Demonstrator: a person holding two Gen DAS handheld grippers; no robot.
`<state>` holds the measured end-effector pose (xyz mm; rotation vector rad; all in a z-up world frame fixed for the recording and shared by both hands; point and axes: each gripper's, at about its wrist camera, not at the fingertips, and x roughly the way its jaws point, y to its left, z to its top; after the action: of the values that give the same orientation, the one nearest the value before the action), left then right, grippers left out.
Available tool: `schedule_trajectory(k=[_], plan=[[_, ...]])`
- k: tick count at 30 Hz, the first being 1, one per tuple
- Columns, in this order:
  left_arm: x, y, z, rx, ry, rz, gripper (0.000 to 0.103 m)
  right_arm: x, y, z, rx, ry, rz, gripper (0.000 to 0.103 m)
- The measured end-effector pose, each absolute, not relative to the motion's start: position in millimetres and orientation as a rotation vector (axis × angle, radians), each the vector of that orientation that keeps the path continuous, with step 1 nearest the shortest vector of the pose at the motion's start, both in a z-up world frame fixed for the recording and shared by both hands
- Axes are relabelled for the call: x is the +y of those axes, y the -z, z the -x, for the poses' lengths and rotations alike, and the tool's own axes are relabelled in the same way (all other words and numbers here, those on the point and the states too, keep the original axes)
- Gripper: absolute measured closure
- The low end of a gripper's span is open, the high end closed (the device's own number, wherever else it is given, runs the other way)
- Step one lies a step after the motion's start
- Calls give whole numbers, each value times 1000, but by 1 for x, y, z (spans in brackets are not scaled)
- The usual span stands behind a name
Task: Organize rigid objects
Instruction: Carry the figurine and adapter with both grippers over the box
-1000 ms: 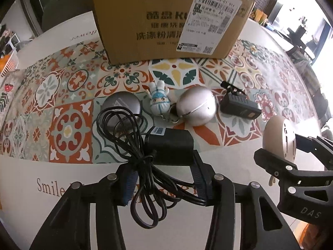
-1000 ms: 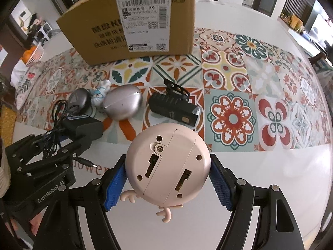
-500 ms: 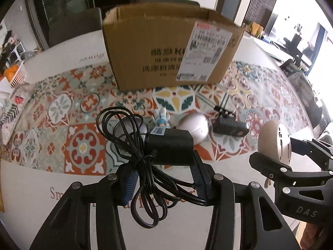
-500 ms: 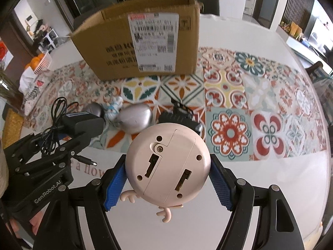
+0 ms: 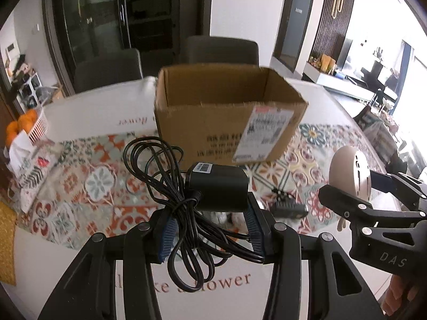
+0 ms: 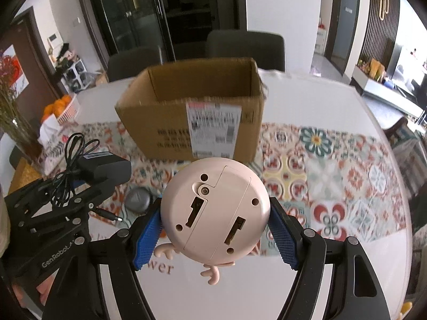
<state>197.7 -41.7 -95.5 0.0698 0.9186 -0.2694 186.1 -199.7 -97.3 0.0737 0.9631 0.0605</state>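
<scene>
**Both tools loaded, held above the bench before the open box**

The left tool (image 5: 210, 229) is clenched on a black adapter (image 5: 217, 189), its blue pads (image 5: 167, 236) pressing the body from both sides; the bundled cable (image 5: 170, 186) hangs in loops over the left finger and down between the fingers. The right tool (image 6: 214, 237) grips a round pink clock (image 6: 215, 210), back face toward the camera, its small feet (image 6: 210, 274) pointing down.

Both loads hang above the near part of the bench (image 6: 333, 101), side by side. The box (image 6: 197, 122) stands open-topped beyond them on the patterned mat (image 6: 333, 176). On the mat below, a grey puck (image 6: 137, 200) lies near the left tool, and a small black device (image 5: 289, 209) lies to the right of the adapter in the left view.
</scene>
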Motion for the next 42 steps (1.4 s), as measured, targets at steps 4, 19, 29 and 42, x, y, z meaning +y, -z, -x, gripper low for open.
schedule_trajectory(k=[4,19,29,42], plan=[[-38,81,-204,883,269,-65,57,-197,84,-192,922,-70,-74,29],[-41,45,-231,801,258,-95,57,-197,50,-222,827,-79,-68,29],[-47,24,-261,777,268,-109,57,-200,29,-253,787,-74,-55,29],[-55,14,-308,801,266,-122,56,-207,25,-307,833,-96,-60,29]])
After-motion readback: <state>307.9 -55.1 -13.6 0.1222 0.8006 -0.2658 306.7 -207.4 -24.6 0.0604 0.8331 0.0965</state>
